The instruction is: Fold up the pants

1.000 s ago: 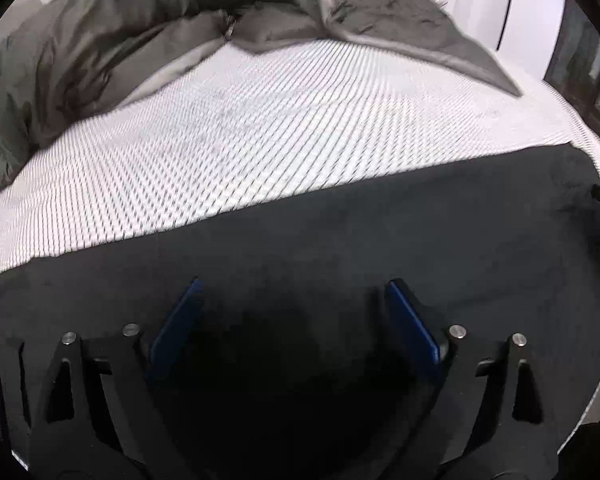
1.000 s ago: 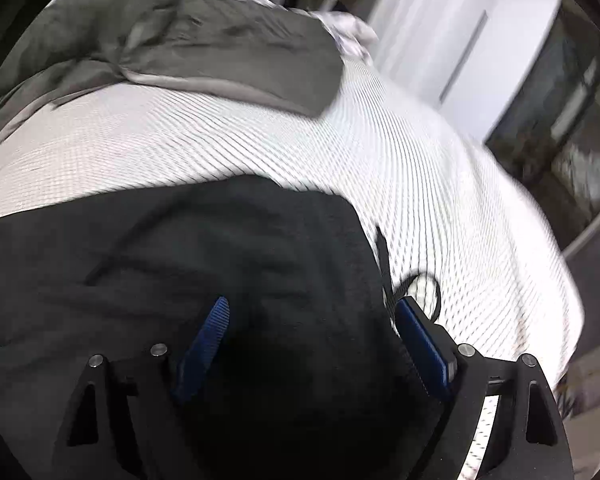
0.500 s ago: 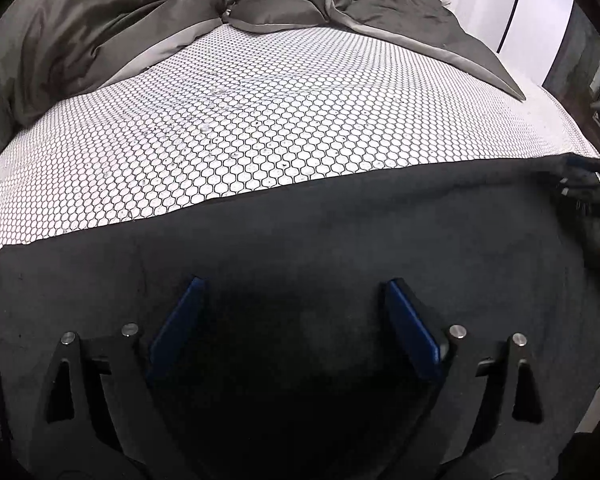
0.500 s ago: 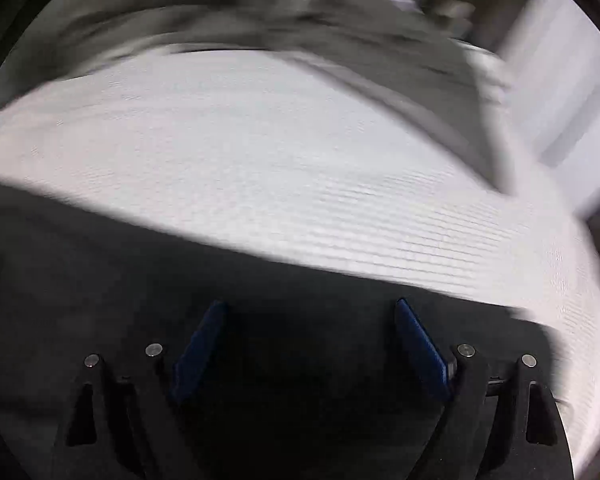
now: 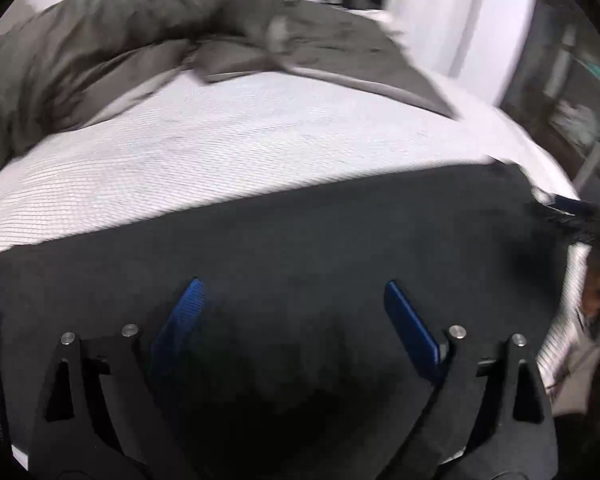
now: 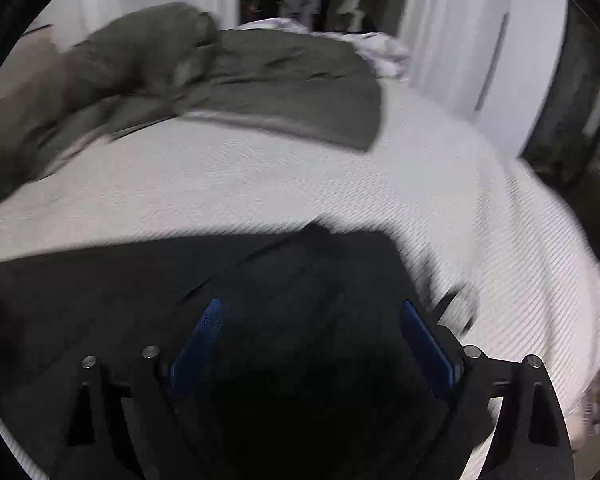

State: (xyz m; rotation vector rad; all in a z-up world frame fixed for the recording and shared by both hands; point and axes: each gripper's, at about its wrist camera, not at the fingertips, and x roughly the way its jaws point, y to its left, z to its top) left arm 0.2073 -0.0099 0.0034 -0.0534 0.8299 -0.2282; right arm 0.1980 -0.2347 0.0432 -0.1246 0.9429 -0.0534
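Black pants (image 5: pixel 320 240) are lying flat across the near part of a white bed (image 5: pixel 240 152), filling the lower half of both wrist views. In the left view their far edge is running straight from left to right, with a bare strip of patterned sheet beyond it. In the right view the pants (image 6: pixel 220 280) are ending in a squared corner toward the right, and a thin dark cord (image 6: pixel 452 300) is trailing off that corner onto the sheet (image 6: pixel 480 220).

Over the cloth the left gripper (image 5: pixel 294 312) is hanging with its blue pads (image 5: pixel 410 328) standing wide apart — nothing is being pinched between them, only flat fabric showing below. The right gripper (image 6: pixel 312 332) is sitting near the pants' right end, jaws spread wide and having just been opening a little further; its pads (image 6: pixel 198 344) are gripping nothing, though whether they are brushing the cloth cannot be told.

At the far side a rumpled grey duvet (image 5: pixel 140 40) is lying heaped across the bed, one flat corner (image 6: pixel 300 96) reaching toward the right. Both views are blurred — fine detail is lost.
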